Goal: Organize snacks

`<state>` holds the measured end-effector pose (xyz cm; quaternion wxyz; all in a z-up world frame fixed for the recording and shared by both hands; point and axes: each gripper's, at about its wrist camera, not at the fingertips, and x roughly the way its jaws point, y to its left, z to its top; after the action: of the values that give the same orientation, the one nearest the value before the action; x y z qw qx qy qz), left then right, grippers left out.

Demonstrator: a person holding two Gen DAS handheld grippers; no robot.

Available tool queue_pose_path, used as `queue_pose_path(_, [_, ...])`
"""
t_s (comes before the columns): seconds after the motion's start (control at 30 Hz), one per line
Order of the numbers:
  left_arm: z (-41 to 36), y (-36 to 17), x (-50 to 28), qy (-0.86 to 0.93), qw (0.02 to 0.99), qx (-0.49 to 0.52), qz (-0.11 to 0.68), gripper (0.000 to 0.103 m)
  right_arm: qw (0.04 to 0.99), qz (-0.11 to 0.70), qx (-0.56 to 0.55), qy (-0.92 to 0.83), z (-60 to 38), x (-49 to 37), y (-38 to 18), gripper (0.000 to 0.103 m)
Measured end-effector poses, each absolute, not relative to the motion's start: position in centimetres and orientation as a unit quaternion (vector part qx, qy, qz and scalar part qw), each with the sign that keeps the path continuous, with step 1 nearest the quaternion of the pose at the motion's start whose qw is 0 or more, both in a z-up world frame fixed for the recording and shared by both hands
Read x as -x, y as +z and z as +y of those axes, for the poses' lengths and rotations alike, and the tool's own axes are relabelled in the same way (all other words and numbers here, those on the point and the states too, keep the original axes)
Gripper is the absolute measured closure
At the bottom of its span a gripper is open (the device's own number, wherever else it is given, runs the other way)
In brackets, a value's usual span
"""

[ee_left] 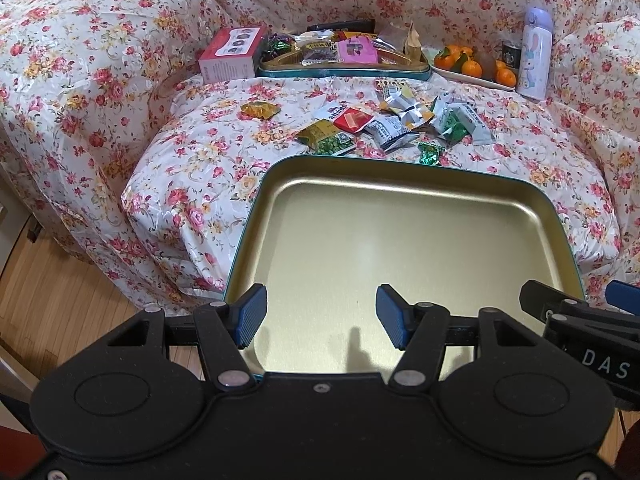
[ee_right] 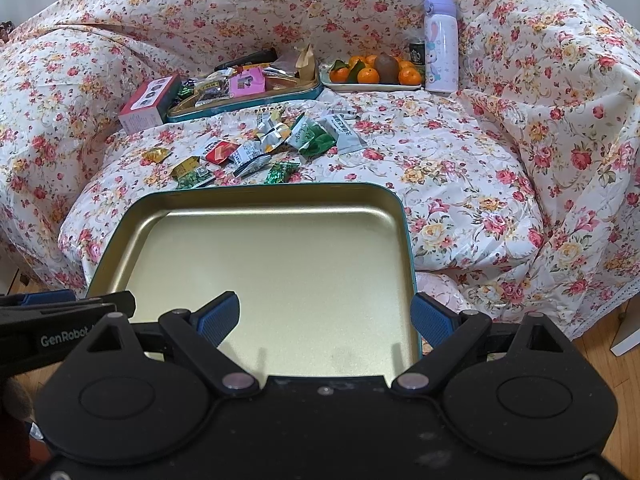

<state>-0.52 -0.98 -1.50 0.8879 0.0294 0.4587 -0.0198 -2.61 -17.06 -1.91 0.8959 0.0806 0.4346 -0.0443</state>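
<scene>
Left gripper: its jaws are released and stand wide apart above the near part of the empty tin tray; nothing is between the blue pads.
Right gripper: its jaws are also released; one pad is over the tray floor and the other is just outside the right rim, so the rim passes between them; I cannot tell if a pad touches it.
Empty tin tray: gold inside, teal rim, it lies at the front edge of the sofa, which has a flowered cover.
Loose snacks: small packets in green, red, white and yellow are scattered on the cover just behind the empty tray; one yellow packet lies apart on the left.
Second tray: further back, filled with packets.
Pink box: it touches the left end of the second tray.
Fruit plate: with oranges, on the right of the second tray.
Bottle: white and purple, upright beside the plate.
</scene>
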Motion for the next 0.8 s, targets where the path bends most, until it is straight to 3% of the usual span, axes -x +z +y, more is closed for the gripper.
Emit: queue_pose_path(0.8, [0.2, -1.3, -2.7, -0.023, 0.895, -0.008, 0.446, 0.039, 0.905, 0.412, -0.083, -0.06, -18.0, 0.4, -0.8, 0.006])
